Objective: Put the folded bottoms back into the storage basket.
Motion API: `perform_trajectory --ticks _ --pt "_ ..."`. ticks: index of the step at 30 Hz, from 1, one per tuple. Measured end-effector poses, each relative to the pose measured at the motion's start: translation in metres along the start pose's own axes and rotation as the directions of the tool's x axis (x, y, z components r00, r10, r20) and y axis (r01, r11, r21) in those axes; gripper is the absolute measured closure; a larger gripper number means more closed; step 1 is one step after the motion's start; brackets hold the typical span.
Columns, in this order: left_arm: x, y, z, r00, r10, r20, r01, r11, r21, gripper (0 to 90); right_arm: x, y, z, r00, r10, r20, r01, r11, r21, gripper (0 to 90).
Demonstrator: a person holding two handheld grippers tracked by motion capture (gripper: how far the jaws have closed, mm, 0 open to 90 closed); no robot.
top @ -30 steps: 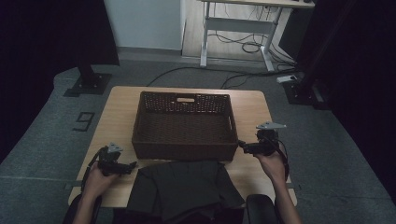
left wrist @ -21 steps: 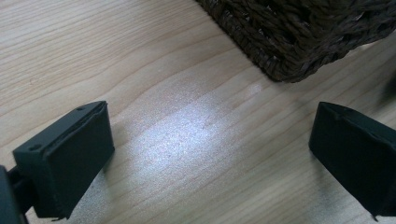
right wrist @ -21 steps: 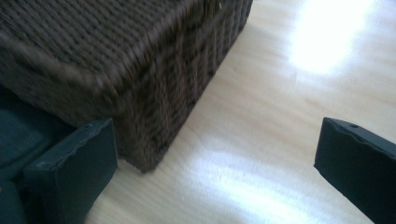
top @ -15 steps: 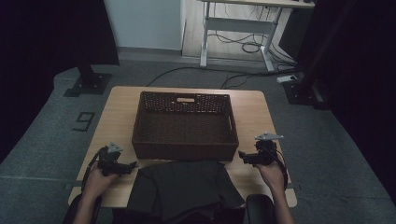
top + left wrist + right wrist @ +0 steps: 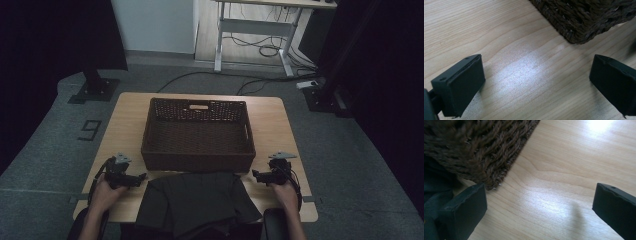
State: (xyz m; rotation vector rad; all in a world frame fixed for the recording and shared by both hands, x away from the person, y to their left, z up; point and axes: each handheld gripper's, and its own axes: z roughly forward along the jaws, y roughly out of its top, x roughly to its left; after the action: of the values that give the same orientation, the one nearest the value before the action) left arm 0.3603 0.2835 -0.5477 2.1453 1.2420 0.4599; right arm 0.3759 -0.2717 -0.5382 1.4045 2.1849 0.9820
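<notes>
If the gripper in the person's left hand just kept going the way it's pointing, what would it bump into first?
Probably the dark folded cloth at the table's near edge: in the high view the left gripper points sideways toward it. The near corner of the dark brown woven basket lies just off that line; depth is unclear.

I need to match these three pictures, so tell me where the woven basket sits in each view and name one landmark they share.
High view: the woven basket sits mid-table, beyond the dark cloth.
Left gripper view: its near corner fills the upper right, above the open jaws.
Right gripper view: its near corner fills the upper left, by the left jaw.
Shared landmark: the light wooden table under the basket.
</notes>
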Motion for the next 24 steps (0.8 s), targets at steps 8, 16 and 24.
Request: perform_trajectory --ticks 8,16,24 --pt "0.0 0.0 0.0 1.0 -0.001 -0.001 0.001 1.0 0.001 0.0 0.006 -0.009 0.016 0.9988 -0.044 0.022 0.043 0.999 0.02 0.0" --pt "-0.001 0.001 0.001 1.0 -0.005 -0.003 0.005 1.0 0.001 0.0 0.008 -0.009 0.017 0.9985 -0.041 0.037 0.041 0.999 0.009 0.0" --pt "-0.001 0.001 0.001 1.0 -0.004 -0.002 0.004 1.0 0.001 0.0 0.007 -0.01 0.016 0.9984 -0.042 0.037 0.042 0.999 0.012 0.0"
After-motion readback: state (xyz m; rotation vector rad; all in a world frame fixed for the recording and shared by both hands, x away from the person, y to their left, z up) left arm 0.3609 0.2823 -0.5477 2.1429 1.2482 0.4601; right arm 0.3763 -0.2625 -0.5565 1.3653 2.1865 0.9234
